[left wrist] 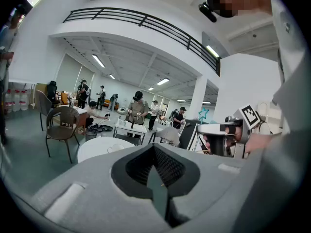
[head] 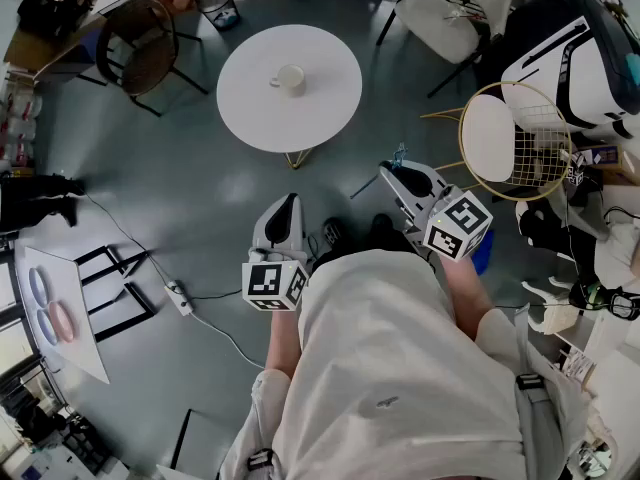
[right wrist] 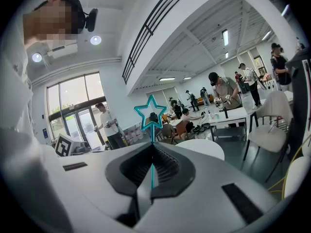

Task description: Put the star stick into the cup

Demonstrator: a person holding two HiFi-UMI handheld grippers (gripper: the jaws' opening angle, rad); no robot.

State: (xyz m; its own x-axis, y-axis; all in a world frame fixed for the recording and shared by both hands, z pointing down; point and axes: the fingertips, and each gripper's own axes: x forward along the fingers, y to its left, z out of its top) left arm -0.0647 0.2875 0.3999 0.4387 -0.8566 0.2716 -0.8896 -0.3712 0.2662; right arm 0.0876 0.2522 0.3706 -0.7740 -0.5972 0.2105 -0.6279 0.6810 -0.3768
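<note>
One cup (head: 290, 79) mid-table (head: 330, 108), right tongs (right wrist: 152, 147) clamping star stick (right wrist: 152, 136)

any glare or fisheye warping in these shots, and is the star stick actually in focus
Head view: even, soft light with faint shadows and bowed edges; the cup on the white table is small but clear. Left gripper view: heavy fisheye with black corners, and the railing curves. Right gripper view: same warping, with bright windows, but the star stick is sharp.

white cup (head: 291, 79) 1; star stick (right wrist: 152, 140) 1; round table (head: 320, 108) 1
</note>
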